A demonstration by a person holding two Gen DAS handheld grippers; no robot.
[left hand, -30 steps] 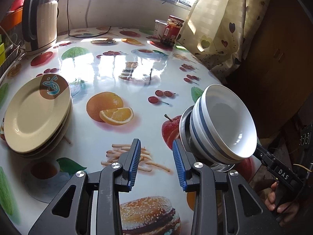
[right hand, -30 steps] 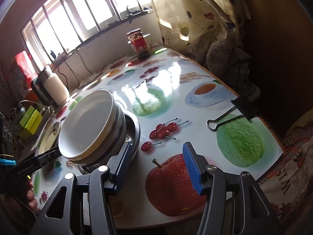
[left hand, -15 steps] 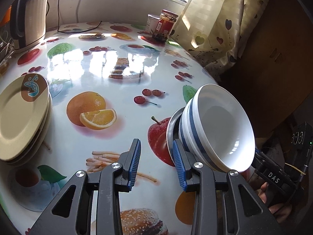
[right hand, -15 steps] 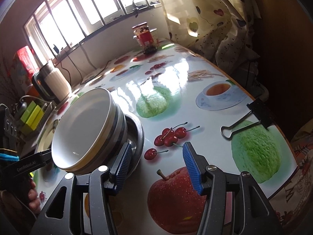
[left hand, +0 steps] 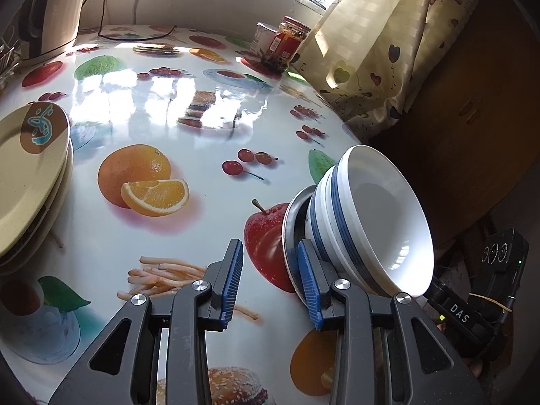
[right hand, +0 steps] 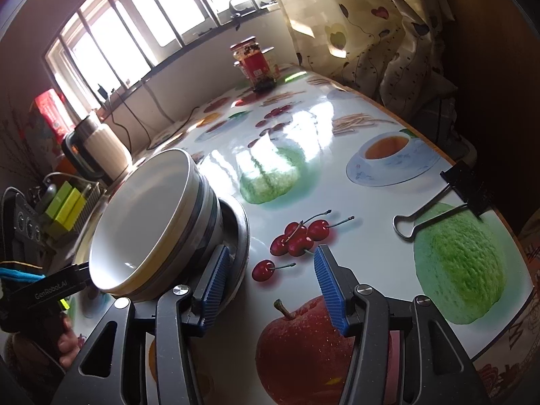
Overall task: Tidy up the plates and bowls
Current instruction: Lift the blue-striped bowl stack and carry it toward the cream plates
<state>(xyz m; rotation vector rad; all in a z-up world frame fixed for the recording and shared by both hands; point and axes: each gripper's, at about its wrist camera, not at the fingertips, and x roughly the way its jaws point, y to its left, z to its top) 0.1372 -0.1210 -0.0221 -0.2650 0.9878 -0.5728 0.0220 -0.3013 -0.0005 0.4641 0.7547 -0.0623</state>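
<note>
left wrist view: left gripper (left hand: 270, 278) is standing part open, empty; bowl stack (left hand: 368, 222) is leaning on a metal dish (left hand: 292, 222), just right of its right finger | right wrist view: right gripper (right hand: 270, 287) is closing on nothing; stack (right hand: 152, 219) is touching its left finger's outer side | stack's foot hidden; plates (left hand: 30, 175) far left.
</note>
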